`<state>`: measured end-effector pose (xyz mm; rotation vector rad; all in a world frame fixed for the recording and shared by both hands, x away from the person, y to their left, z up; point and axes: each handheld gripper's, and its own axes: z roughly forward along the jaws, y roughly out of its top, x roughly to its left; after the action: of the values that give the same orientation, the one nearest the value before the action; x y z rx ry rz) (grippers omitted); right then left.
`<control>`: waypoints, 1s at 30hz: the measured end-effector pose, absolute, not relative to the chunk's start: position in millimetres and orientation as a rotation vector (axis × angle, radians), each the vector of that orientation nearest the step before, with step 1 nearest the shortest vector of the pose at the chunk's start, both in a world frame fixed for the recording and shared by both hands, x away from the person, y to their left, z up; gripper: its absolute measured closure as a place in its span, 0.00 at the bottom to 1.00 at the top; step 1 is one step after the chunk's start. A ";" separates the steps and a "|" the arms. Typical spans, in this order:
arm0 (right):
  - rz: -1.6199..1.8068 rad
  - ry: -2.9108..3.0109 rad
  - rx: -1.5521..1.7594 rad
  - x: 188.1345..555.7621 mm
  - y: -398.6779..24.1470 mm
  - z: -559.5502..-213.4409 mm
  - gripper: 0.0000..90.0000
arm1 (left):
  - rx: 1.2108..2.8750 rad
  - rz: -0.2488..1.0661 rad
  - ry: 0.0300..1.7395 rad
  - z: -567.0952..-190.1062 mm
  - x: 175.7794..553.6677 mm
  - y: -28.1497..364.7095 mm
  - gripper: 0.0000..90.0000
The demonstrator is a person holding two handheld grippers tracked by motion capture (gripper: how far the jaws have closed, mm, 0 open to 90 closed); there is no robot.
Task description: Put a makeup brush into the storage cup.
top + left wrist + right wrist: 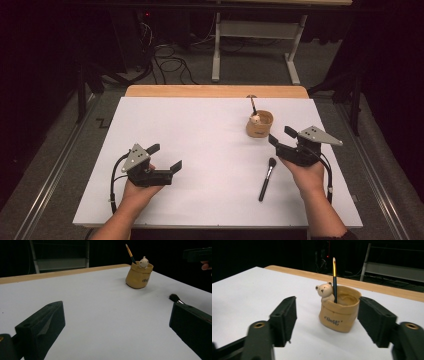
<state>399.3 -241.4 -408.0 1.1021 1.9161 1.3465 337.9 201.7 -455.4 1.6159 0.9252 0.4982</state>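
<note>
Right hand-held gripper (327, 322) open, empty, facing pot (339, 311).

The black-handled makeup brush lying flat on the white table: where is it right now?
In the high view the black-handled makeup brush lies right of centre on the white table, bristles pointing away, just left of the right gripper and nearer the person than the tan bear-figure pot.

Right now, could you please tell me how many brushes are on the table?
2: a slim brush stands upright in the bear pot; a black makeup brush lies flat on the white table, near the right hand-held gripper.
</note>
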 end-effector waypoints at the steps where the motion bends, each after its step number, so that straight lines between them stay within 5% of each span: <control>1: 1.344 1.919 1.103 395.5 -243.2 -409.1 0.32 | 1.617 0.498 0.925 -455.5 338.0 201.7 0.01; 17: 1.348 1.917 1.076 354.4 -255.4 -421.4 0.00 | 1.613 0.499 0.938 -453.3 338.6 209.5 0.01; 30: 1.374 1.882 1.077 340.3 -268.5 -425.8 0.00 | 1.683 0.532 0.906 -455.2 330.5 221.8 0.00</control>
<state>340.3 -268.5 -425.8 1.0767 1.8817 1.3736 330.5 221.8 -455.2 1.6830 0.9057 0.5323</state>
